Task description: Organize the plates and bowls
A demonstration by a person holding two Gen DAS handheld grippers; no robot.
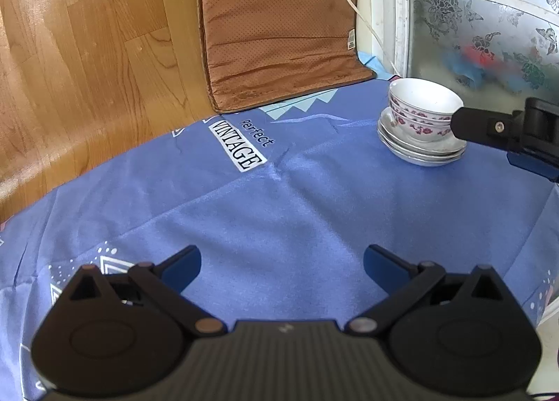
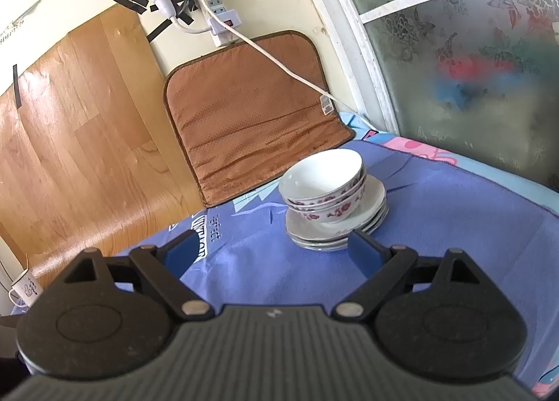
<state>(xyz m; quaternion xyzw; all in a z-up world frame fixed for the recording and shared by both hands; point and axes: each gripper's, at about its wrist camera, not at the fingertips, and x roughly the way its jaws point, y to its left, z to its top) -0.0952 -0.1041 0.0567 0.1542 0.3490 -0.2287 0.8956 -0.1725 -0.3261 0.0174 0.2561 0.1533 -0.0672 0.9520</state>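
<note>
At the table's (image 2: 454,226) far corner, bowls (image 2: 323,184) sit nested on stacked plates (image 2: 370,212), consolidated; both grippers, left (image 1: 282,266) and right (image 2: 272,250), hover with fingers spread, empty

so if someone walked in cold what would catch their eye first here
First, the stack of white floral-patterned bowls nested on a pile of white plates, standing on the far part of the blue printed tablecloth. Behind it, a brown padded cushion leans against the wall, with a white cable running across it. Both the left gripper and the right gripper are open and empty, the right one just short of the stack.
</note>
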